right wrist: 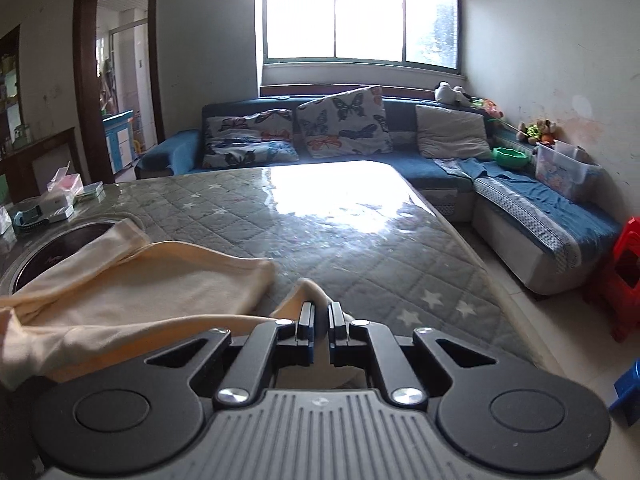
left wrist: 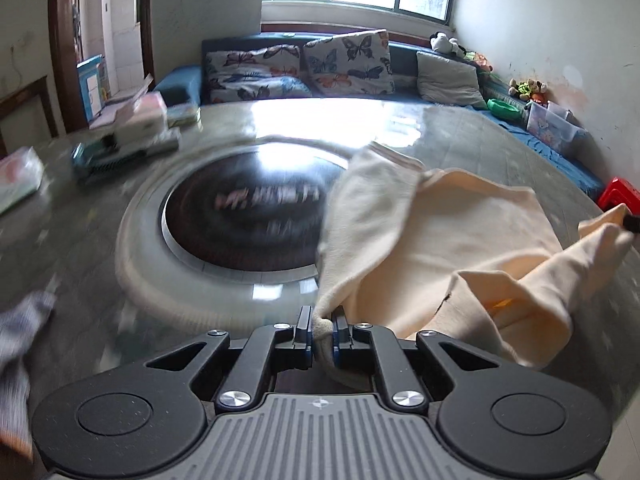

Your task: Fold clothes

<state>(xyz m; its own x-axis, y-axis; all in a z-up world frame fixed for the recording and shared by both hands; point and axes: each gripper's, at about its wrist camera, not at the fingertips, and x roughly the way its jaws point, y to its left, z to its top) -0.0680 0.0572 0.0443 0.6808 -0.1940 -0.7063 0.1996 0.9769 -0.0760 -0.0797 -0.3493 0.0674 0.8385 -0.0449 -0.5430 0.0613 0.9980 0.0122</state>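
While the left gripper (left wrist: pixel 322 326) and right gripper (right wrist: pixel 321 320) each pinch the cream garment (left wrist: pixel 432 236) above the table (right wrist: pixel 360 248), 1 thin bite could slip, dropping that edge.

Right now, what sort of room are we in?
Most likely a home living room: a blue corner sofa with butterfly cushions under a window, soft toys along its back, and a quilt-covered table with a cream garment on it.

The counter (right wrist: pixel 360 248) has a grey quilted star-pattern cover under a glossy sheet. A round black inset (left wrist: pixel 248 220), a cream garment (right wrist: pixel 152 280) and boxes (left wrist: pixel 136 136) lie on it.
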